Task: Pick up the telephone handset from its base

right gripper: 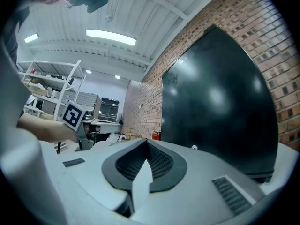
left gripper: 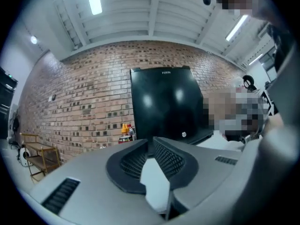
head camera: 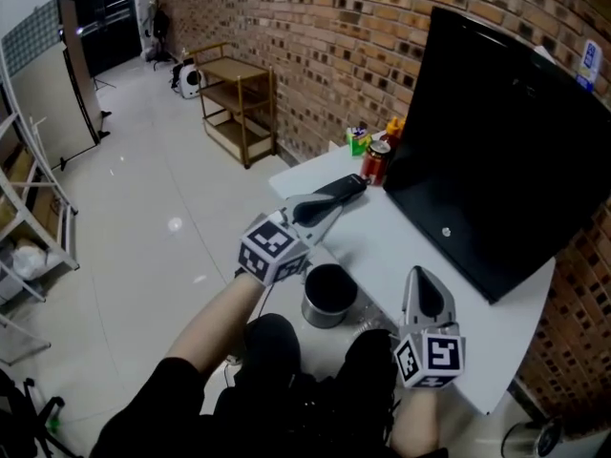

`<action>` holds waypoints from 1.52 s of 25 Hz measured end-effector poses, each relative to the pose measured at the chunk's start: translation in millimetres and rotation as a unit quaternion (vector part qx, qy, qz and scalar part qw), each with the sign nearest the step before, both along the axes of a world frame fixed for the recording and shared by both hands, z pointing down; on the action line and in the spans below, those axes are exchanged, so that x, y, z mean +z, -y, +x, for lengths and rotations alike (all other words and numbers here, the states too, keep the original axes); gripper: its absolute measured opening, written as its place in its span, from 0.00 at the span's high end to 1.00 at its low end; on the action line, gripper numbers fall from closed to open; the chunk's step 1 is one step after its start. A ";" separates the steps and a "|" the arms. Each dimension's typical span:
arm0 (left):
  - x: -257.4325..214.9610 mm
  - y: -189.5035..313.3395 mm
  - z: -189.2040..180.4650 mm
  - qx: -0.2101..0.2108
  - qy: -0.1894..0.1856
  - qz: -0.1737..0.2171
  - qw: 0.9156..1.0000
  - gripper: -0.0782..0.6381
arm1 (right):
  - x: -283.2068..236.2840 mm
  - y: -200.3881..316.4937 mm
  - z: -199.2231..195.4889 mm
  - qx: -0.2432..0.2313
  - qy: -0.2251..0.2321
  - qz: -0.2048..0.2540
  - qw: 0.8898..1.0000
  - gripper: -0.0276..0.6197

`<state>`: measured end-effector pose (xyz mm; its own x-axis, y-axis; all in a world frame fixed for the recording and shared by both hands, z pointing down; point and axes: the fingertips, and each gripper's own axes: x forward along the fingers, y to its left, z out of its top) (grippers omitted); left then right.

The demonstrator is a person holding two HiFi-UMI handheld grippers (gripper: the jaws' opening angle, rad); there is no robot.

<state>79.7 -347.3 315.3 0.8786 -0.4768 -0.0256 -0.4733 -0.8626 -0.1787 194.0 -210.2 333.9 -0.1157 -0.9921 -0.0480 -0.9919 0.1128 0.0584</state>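
Note:
The dark telephone handset [head camera: 342, 190] lies on the white table [head camera: 401, 246] near its far left corner. My left gripper [head camera: 328, 216] hovers just short of it, pointing level at it, jaws shut and empty [left gripper: 151, 144]. The phone does not show in the left gripper view, where it is hidden below the jaws. My right gripper [head camera: 419, 275] is over the table's near side, well to the right of the handset. It is also shut with nothing between its pads [right gripper: 146, 145]. I cannot make out the phone's base apart from the handset.
A big black screen [head camera: 506, 151] leans against the brick wall and covers the table's right half. A red can [head camera: 375, 161], a green item [head camera: 359, 139] and an orange bottle [head camera: 393, 127] stand at the far edge. A metal cup [head camera: 329, 295] sits at the near edge. A wooden shelf cart [head camera: 239, 103] stands on the floor.

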 end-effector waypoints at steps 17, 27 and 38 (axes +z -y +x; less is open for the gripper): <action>80.3 114.3 33.4 0.002 0.207 -0.194 0.959 0.39 | 8.3 11.5 18.6 0.009 0.008 -0.005 1.000 0.94; 81.1 115.7 32.1 -0.005 0.218 -0.208 0.954 0.53 | 8.8 15.4 18.5 0.003 0.011 -0.003 1.000 0.94; 28.5 111.6 25.9 0.008 0.099 -0.159 0.982 0.54 | 9.4 13.7 18.7 0.008 0.010 -0.002 1.000 0.94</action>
